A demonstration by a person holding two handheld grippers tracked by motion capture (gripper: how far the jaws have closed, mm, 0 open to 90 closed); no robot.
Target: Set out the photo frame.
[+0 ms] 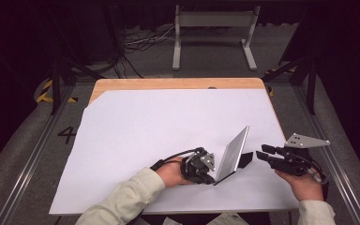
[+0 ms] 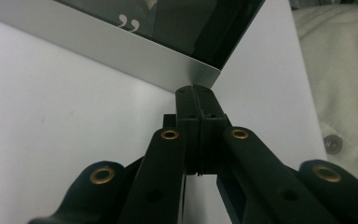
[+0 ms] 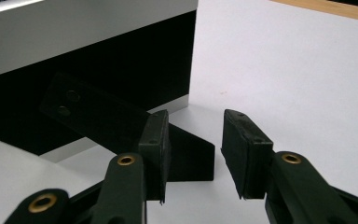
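A silver-edged picture frame (image 1: 233, 153) stands tilted on the white sheet (image 1: 159, 126), propped by a black easel stand (image 1: 246, 159) behind it. My left gripper (image 1: 212, 178) is shut with nothing between its jaws, and its tips touch the frame's near lower corner (image 2: 200, 74). In the left gripper view the frame's glass shows a white quotation mark. My right gripper (image 1: 261, 153) is open on the frame's back side, just right of the stand. In the right gripper view, the stand (image 3: 121, 135) lies behind the left jaw, and the gap of the gripper (image 3: 196, 149) holds nothing.
The white sheet covers most of a wooden table (image 1: 178, 83). A grey metal leg frame (image 1: 213, 28) and cables lie on the floor beyond the far edge. Rails run along both sides of the table. A person's light sleeve (image 2: 340, 70) is close on the left gripper's right.
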